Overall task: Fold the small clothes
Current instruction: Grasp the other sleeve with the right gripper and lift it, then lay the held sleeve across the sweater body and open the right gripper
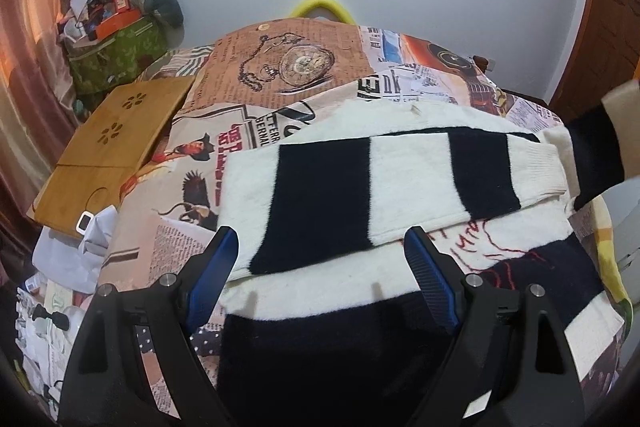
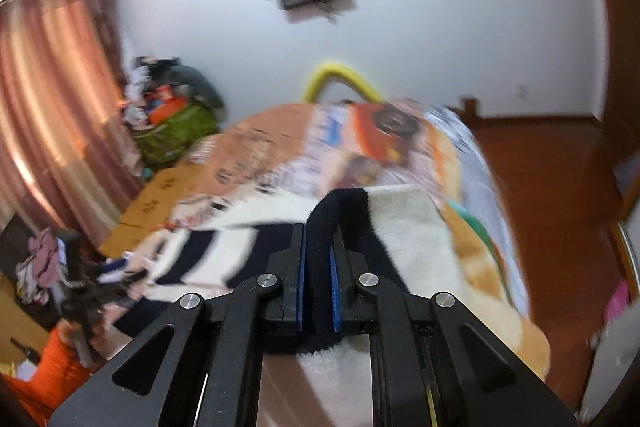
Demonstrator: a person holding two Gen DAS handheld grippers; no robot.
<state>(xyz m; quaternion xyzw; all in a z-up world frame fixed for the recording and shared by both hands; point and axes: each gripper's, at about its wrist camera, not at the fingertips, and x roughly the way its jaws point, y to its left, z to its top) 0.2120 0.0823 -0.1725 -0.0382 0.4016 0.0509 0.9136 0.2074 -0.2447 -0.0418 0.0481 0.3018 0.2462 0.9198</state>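
Note:
A black and white striped sweater (image 1: pixel 408 179) lies spread on the bed, one sleeve folded across its body. My left gripper (image 1: pixel 322 259) hovers open just above the sweater's near part, with the cloth below its blue pads (image 1: pixel 214 275) and nothing between them. At the right edge of the left wrist view the other sleeve (image 1: pixel 592 155) rises off the bed. In the right wrist view, which is blurred, my right gripper (image 2: pixel 318 259) is shut on the sweater sleeve (image 2: pixel 340 215), a black band pinched between the pads, white knit hanging beside it.
A printed bedspread (image 1: pixel 280 75) covers the bed. A wooden lap tray (image 1: pixel 108 147) lies at its left edge, with a cluttered green bag (image 1: pixel 116 55) beyond. A yellow curved bar (image 1: pixel 320 7) stands at the bed's far end. A wooden floor (image 2: pixel 552 187) runs along the right.

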